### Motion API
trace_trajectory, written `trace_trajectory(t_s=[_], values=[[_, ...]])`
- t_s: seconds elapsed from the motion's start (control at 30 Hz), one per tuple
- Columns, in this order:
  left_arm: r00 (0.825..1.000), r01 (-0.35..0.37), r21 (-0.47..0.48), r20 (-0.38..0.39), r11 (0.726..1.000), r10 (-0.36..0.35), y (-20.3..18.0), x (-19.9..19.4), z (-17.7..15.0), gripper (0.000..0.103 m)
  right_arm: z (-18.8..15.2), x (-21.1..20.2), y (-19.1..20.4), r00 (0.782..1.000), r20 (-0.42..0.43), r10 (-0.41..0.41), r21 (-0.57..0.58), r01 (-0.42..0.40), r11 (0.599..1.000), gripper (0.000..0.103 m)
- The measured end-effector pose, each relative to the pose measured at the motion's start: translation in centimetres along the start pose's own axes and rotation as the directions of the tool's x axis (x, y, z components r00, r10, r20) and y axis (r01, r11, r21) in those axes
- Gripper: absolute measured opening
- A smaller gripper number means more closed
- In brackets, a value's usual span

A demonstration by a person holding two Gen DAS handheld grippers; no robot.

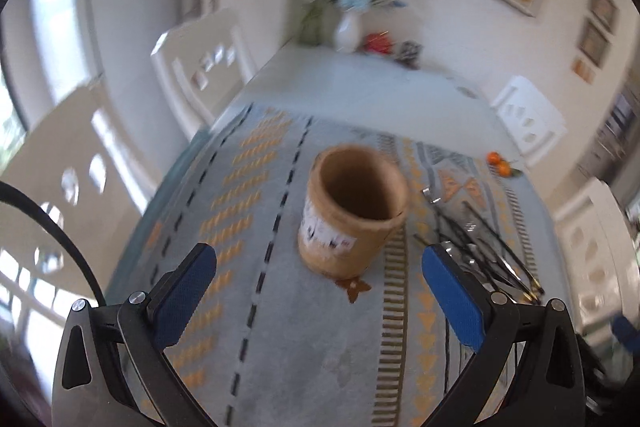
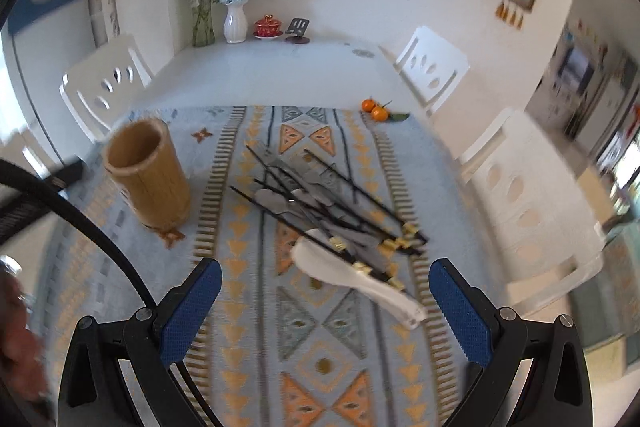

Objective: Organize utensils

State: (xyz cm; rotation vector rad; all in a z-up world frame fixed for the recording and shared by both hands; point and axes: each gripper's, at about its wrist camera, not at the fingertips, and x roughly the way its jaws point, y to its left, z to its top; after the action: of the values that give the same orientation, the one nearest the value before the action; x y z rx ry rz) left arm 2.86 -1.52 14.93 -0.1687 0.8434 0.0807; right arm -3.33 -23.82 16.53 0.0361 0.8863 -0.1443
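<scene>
Now both my hands are up over the table, and nothing is picked up yet. My left fingers are spread wide apart and hold nothing. My right fingers are wide apart and empty too.

The utensils lie in a messy heap on the patterned cloth, with a white spoon at the near end, just ahead of my right fingers. I think I should take one thing at a time, by its handle, so the heap does not slide.

The brown cup stands upright beside the heap (I can see down inside, and it looks empty). I should drop each piece in gently so it stays standing.
</scene>
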Motion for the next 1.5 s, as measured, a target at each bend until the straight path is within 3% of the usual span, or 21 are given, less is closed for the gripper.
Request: trace_trajectory(t_s=[0.1, 0.2, 0.5, 0.77, 1.03, 1.2, 1.33, 1.4, 1.43, 1.5], values=[[0.999, -0.035, -0.023, -0.011, 0.999, 0.035, -0.4, 0.4, -0.9, 0.102, -0.2, -1.0, 0.0, 0.999, 0.031, -0.011, -0.001, 0.011, 1.000, 0.103], [0.999, -0.053, 0.028, -0.009, 0.998, 0.053, -1.8, 0.6, -1.8, 0.103, -1.1, -1.9, 0.0, 0.997, 0.051, -0.052, -0.034, 0.054, 0.998, 0.103], [0.997, -0.045, 0.030, -0.065, 0.999, 0.047, -2.6, 1.2, -3.9, 0.103, -3.4, -2.3, -0.5, 0.997, 0.008, -0.073, -0.047, 0.074, 0.996, 0.103], [0.999, -0.034, -0.084, -0.004, 0.996, 0.034, 0.2, -0.5, -2.3, 0.103, -2.9, -3.8, 2.4, 0.993, 0.103, -0.053, -0.101, 0.064, 0.993, 0.103], [0.989, -0.095, -0.025, 0.109, 0.995, 0.097, 2.1, -3.4, -2.0, 0.103, -3.1, -5.0, 6.2, 0.966, 0.249, -0.066, -0.168, 0.110, 0.980, 0.103], [0.994, -0.088, -0.036, 0.067, 0.996, 0.090, 2.8, -3.5, -2.5, 0.103, -2.2, -5.7, 5.5, 0.957, 0.288, -0.013, -0.190, 0.071, 0.979, 0.103], [0.994, -0.074, -0.026, 0.079, 0.997, 0.076, 3.1, -4.9, -2.9, 0.103, -2.3, -7.7, 2.2, 0.922, 0.388, 0.023, -0.142, 0.035, 0.989, 0.103], [0.991, -0.093, 0.006, 0.101, 0.996, 0.091, 3.0, -5.3, -3.1, 0.103, -2.9, -7.9, 0.3, 0.911, 0.406, 0.076, -0.127, -0.026, 0.992, 0.103], [0.990, -0.103, 0.020, 0.100, 0.994, 0.101, 2.9, -5.3, -3.1, 0.103, -3.4, -7.5, -0.6, 0.912, 0.397, 0.107, -0.121, -0.063, 0.991, 0.103], [0.990, -0.110, 0.030, 0.092, 0.993, 0.107, 2.9, -5.2, -3.4, 0.103, -3.6, -5.9, -1.5, 0.939, 0.325, 0.117, -0.112, -0.084, 0.990, 0.103]])
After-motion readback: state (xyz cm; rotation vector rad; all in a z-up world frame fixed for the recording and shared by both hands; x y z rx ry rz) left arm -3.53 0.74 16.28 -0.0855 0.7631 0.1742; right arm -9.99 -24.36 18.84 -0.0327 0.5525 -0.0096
